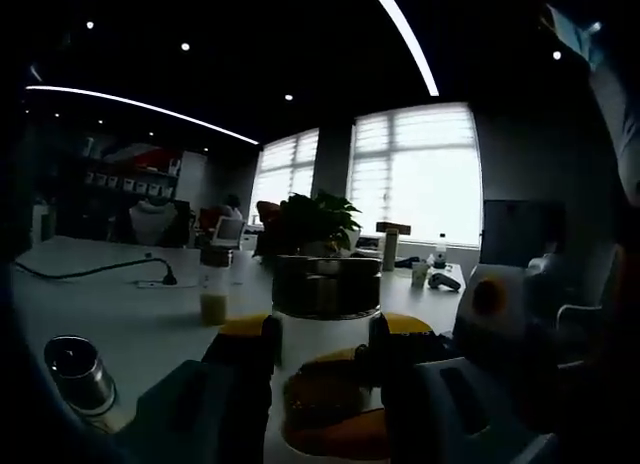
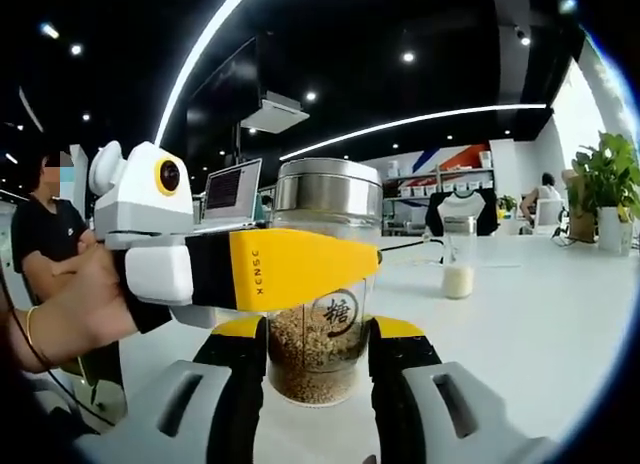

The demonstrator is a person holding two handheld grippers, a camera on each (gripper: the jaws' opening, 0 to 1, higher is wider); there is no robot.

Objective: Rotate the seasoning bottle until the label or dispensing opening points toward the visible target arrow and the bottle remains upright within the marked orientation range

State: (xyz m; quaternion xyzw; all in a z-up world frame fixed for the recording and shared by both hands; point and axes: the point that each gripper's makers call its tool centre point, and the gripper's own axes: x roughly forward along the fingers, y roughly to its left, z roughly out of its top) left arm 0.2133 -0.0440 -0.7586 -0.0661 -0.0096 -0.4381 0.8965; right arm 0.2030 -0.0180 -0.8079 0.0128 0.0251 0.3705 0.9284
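Note:
The seasoning bottle (image 2: 318, 284) stands upright on the white table: clear glass, shiny metal lid, brown granules in the lower half, and a round label with a character facing the right gripper view. My right gripper (image 2: 318, 336) is shut on its lower body, with yellow-tipped jaws pressed on both sides. The left gripper (image 2: 300, 269), held by a hand, reaches in from the left with a yellow jaw across the bottle's front. In the dark left gripper view, the bottle (image 1: 326, 289) sits between my left gripper (image 1: 323, 330), which is shut on it. The right gripper's white body (image 1: 492, 302) shows at right.
An orange disc (image 1: 330, 416) lies on the table (image 2: 540, 324) by the bottle. A small glass of pale liquid (image 1: 213, 306) (image 2: 458, 276), a metal cup (image 1: 78, 374), a cable and plug (image 1: 160, 276) and a potted plant (image 1: 312, 224) stand around. A person (image 2: 48, 239) stands behind at left.

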